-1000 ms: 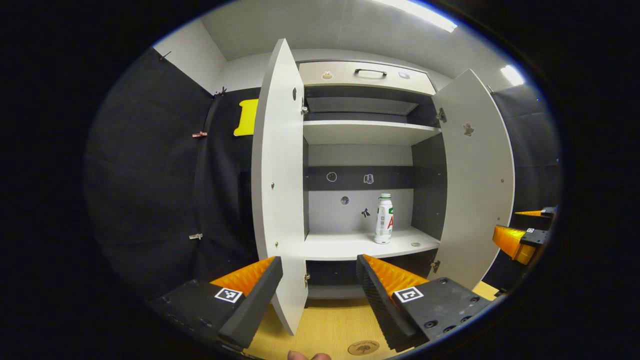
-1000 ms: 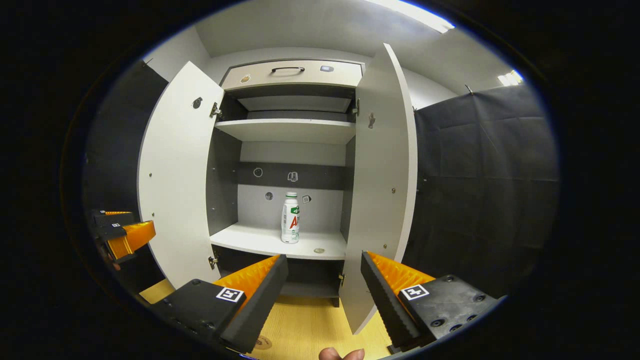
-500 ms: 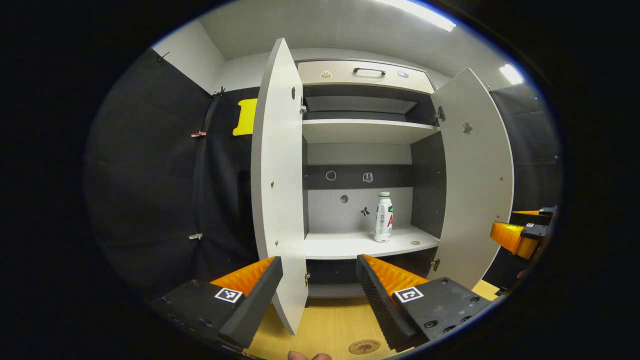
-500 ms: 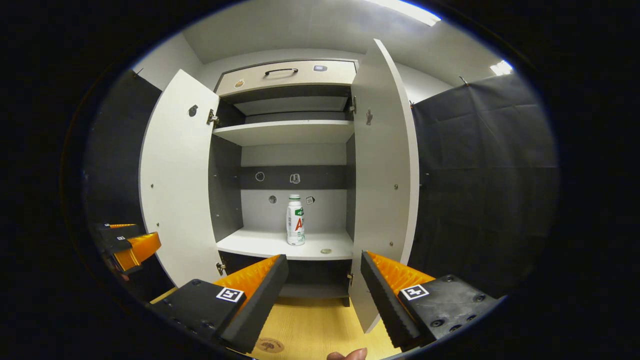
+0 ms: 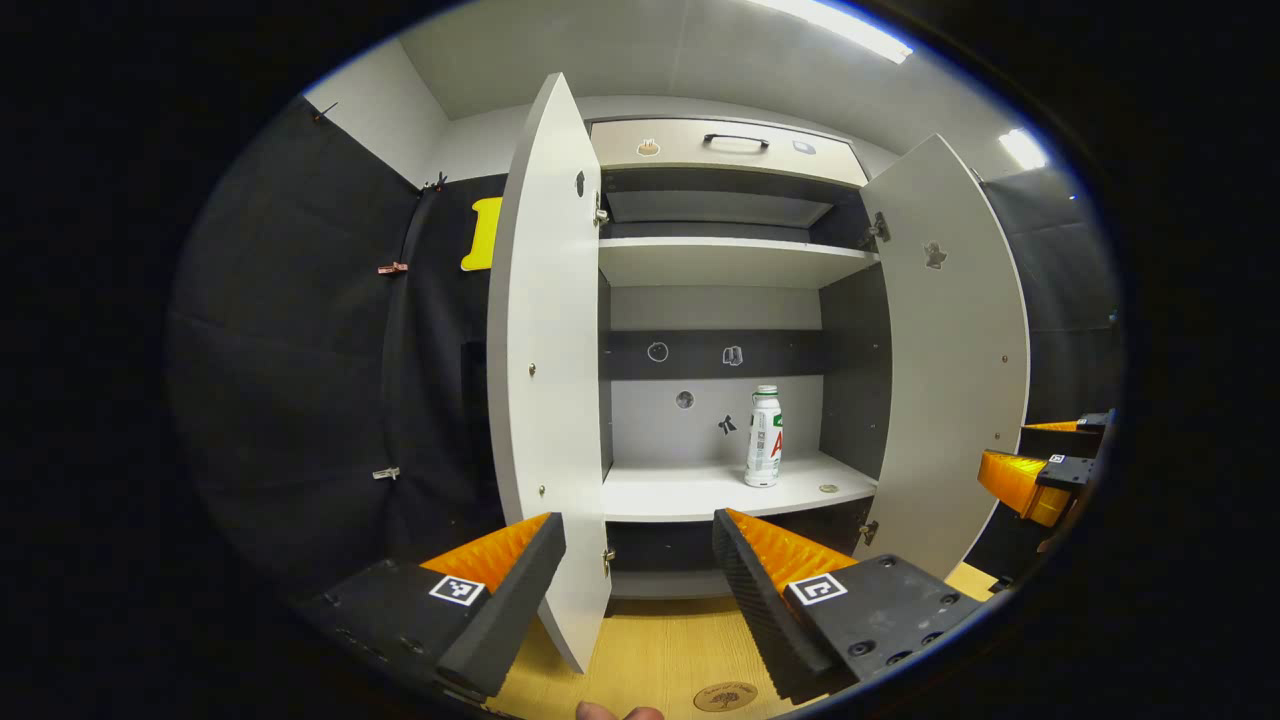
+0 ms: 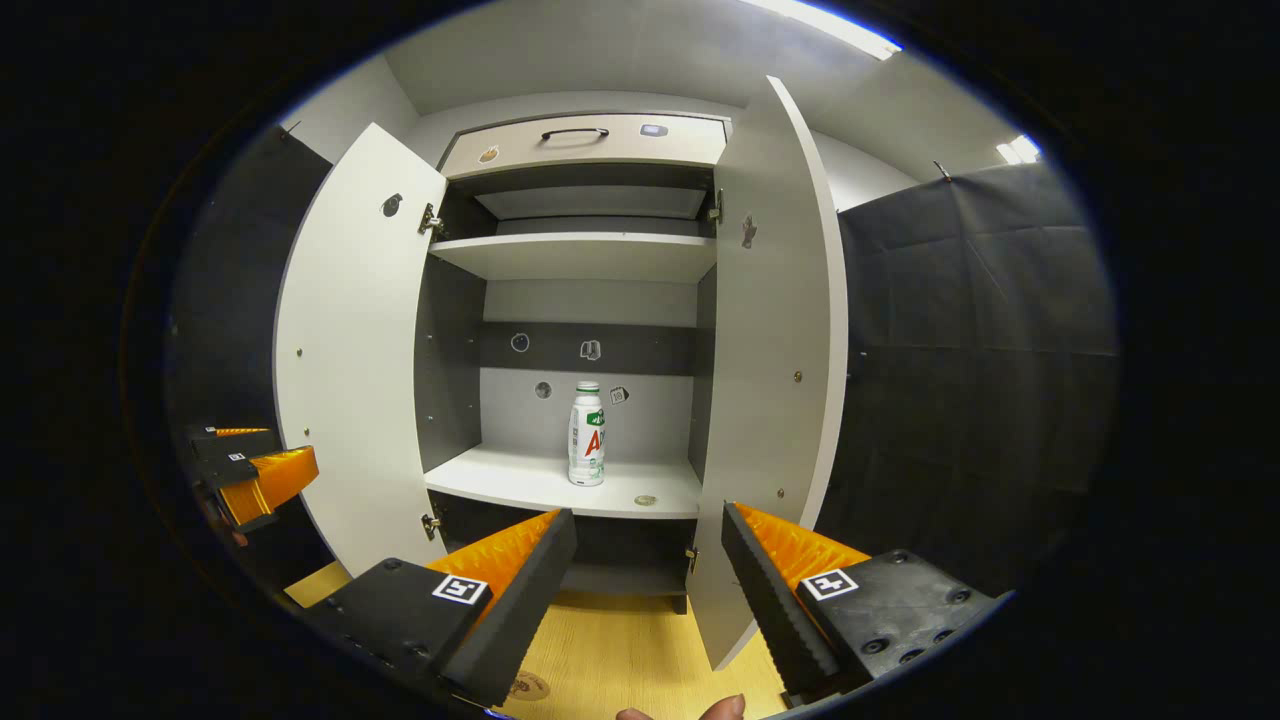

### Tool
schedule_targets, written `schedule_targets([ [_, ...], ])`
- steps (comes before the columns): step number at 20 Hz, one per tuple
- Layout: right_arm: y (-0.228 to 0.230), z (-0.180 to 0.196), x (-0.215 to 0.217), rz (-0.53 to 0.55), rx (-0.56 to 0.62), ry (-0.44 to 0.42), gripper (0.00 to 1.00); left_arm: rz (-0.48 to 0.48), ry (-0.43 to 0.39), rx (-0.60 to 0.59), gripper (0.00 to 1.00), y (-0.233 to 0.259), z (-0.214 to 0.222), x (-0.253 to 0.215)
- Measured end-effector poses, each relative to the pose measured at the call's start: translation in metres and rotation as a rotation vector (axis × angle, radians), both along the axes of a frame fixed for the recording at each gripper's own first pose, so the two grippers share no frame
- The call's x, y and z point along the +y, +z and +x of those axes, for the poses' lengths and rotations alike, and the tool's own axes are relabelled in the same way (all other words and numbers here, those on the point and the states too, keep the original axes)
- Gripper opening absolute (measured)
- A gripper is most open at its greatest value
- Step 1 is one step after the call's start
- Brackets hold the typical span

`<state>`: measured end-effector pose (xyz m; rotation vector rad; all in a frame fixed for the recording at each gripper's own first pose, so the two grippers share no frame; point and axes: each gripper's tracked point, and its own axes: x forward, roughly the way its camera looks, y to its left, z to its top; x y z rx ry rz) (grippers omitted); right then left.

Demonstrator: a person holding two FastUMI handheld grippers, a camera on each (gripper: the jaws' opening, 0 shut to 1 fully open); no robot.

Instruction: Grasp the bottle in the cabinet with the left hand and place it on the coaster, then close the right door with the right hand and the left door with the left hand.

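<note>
A: What does the bottle [image 5: 765,436] look like?

B: Small and white, with a white cap, a green band under the neck and a label with red on it. It stands upright on the lower shelf [image 5: 700,490] of the cabinet [image 5: 720,150], toward the right side wall. In the right gripper view the bottle [image 6: 587,434] sits near the middle of that shelf [image 6: 520,482], with a small round thing [image 6: 645,500] at its 4 o'clock, near the shelf's front edge.

A: And the doors?

B: Both swung wide. In the left gripper view the left door [image 5: 545,370] is at 9 o'clock of the bottle, the right door [image 5: 955,350] at 3 o'clock.

A: The left hand-held gripper [image 5: 640,590]?

B: Fingers spread wide, nothing between them, well apart from the bottle. Below it lies the wooden counter [image 5: 650,655] with a round coaster [image 5: 726,695] at 6 o'clock.

A: The right hand-held gripper [image 6: 650,590]?

B: Likewise spread wide and empty, facing the cabinet. It shows again at 3 o'clock in the left gripper view [image 5: 1040,475].
</note>
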<state>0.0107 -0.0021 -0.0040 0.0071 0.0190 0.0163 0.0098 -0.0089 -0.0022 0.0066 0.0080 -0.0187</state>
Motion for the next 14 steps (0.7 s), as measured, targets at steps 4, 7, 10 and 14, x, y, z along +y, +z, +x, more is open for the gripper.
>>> schedule_targets([
  [4,0.0,0.002,-0.013,-0.005,-0.009,-0.016,0.98,0.001,-0.019,0.001,0.95,0.0,0.011,-0.012],
  [7,-0.001,0.004,-0.029,-0.016,-0.016,-0.037,0.98,-0.002,-0.047,0.001,0.95,0.002,0.027,-0.03],
  [10,-0.002,0.002,-0.049,-0.008,-0.021,-0.062,0.98,0.007,-0.089,-0.008,0.94,0.007,0.045,-0.055],
  [14,-0.008,-0.002,-0.081,-0.009,-0.015,-0.119,0.98,0.013,-0.151,-0.019,0.94,0.01,0.078,-0.099],
])
